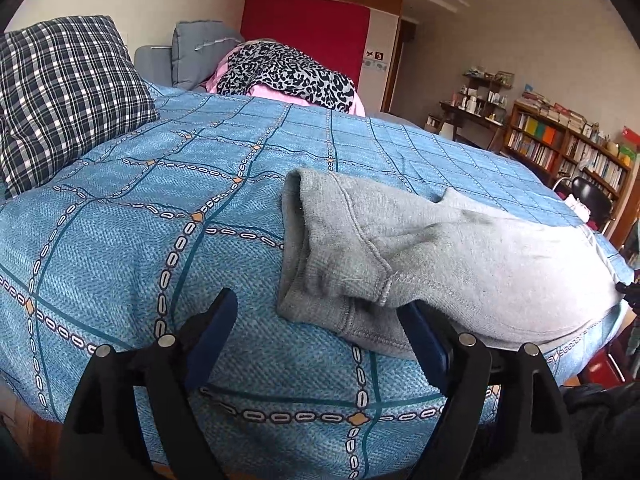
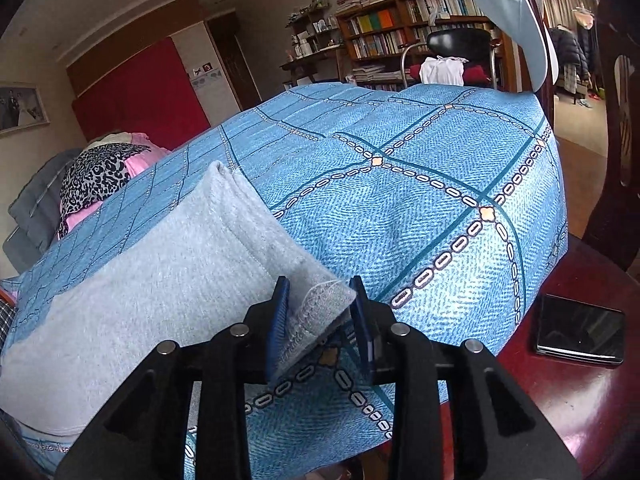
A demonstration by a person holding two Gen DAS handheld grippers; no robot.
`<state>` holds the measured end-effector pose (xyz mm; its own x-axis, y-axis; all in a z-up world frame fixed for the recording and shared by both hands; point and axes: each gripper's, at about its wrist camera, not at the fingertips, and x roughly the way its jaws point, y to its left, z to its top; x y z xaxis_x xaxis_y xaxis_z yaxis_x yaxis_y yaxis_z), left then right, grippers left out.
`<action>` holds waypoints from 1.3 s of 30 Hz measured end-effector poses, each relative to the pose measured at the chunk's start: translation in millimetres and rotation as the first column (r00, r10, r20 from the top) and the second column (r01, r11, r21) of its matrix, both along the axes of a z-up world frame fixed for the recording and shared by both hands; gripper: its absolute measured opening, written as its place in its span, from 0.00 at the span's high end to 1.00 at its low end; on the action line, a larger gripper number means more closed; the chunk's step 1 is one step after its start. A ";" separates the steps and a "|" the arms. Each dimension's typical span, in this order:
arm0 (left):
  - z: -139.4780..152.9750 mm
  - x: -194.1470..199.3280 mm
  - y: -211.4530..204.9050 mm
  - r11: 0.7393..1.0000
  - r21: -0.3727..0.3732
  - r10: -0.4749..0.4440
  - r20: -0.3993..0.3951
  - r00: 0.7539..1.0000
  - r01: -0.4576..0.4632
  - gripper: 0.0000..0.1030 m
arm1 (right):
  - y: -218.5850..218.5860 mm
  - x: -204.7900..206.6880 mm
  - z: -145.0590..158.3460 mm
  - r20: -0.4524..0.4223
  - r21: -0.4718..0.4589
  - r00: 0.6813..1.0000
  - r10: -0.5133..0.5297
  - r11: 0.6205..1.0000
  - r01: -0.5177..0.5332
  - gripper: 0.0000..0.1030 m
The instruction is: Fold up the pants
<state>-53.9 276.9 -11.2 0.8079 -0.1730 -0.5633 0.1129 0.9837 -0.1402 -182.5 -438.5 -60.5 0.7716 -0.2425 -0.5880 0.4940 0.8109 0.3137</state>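
On my left wrist view I count one plaid pillow at the far left of the bed, then one leopard-print pile at the far edge, then one pair of grey pants lying flat on the blue cover toward the right. My left gripper stands wide open, holding nothing; its right finger touches the near edge of the waistband, its left finger is over bare cover.

On my right wrist view the pants run from the lower left toward my right gripper. Its two fingers are partly apart, set either side of the hem corner; I cannot tell whether they pinch it. Further right, one black phone lies on one red table beside the bed.
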 end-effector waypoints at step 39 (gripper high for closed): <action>-36.0 8.5 -158.2 0.890 0.240 -0.353 -0.176 0.919 0.388 0.17 | 70.2 31.7 25.2 0.051 -0.237 0.990 0.133 0.964 -0.117 0.38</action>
<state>-45.4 118.7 -47.2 0.6345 -0.2765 -0.7217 0.4756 0.8758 0.0826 -150.9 -368.3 -35.3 0.8394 -0.2661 -0.4740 0.3688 0.9193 0.1371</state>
